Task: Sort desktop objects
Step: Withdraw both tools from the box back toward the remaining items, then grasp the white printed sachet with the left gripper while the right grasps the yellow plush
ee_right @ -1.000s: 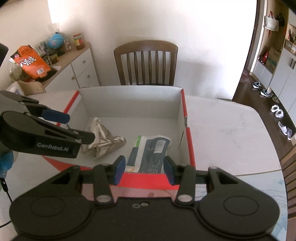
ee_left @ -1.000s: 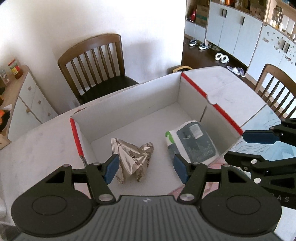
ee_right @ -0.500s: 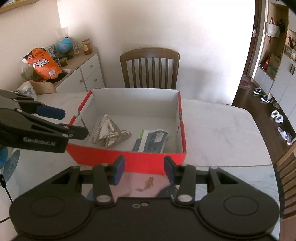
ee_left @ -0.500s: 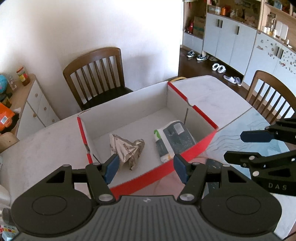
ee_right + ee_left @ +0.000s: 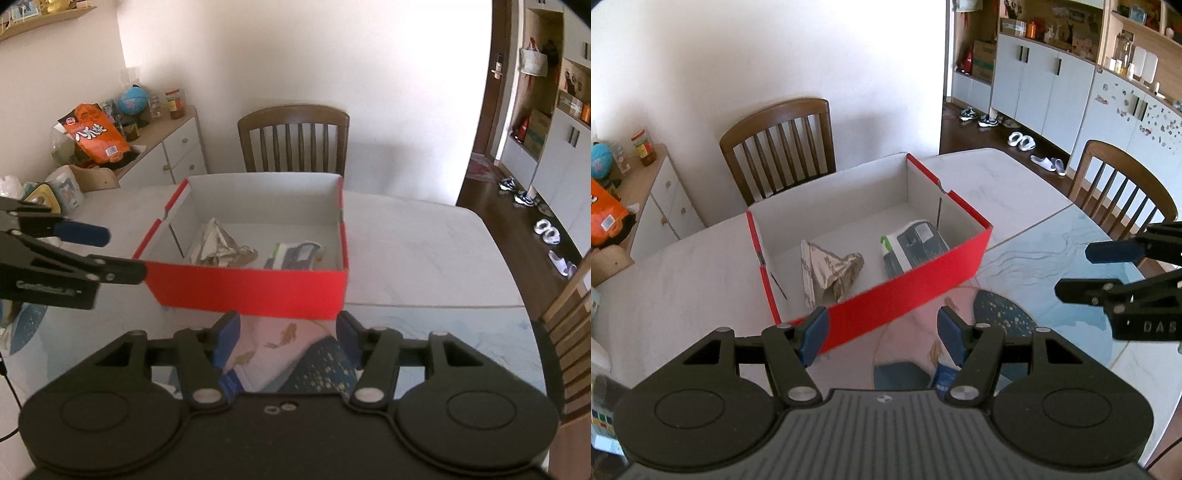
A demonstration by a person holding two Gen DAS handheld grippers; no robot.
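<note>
On the left of the desk [image 5: 424, 254] hangs the left gripper [image 5: 882, 334], a black two-finger tool with blue pads. Its jaws stand apart with nothing between them. A second ago it was right over the box, and now it has pulled back toward the near edge of the desk, so the box's red front wall can be seen.

In the middle of the desk sits the red cardboard box with white inside walls [image 5: 251, 291]. Two things lie on its floor. On the left is a crumpled gold and silver foil wrapper [image 5: 831, 271]. Just beside it, on the right, is a flat white, green and grey packet [image 5: 912, 245]. They are close but seem not to touch.

Lower down, at the near edge of the desk, a glossy mat with pink, blue and little fish pictures [image 5: 280, 343] lies under both tools.

On the right, the right gripper [image 5: 286, 332], the same kind of tool, has pulled back too. Its jaws are opening, and nothing is between them.

Both tools are empty and away from the box, so the two things look put away. The next job is likely to find another thing to sort.
</note>
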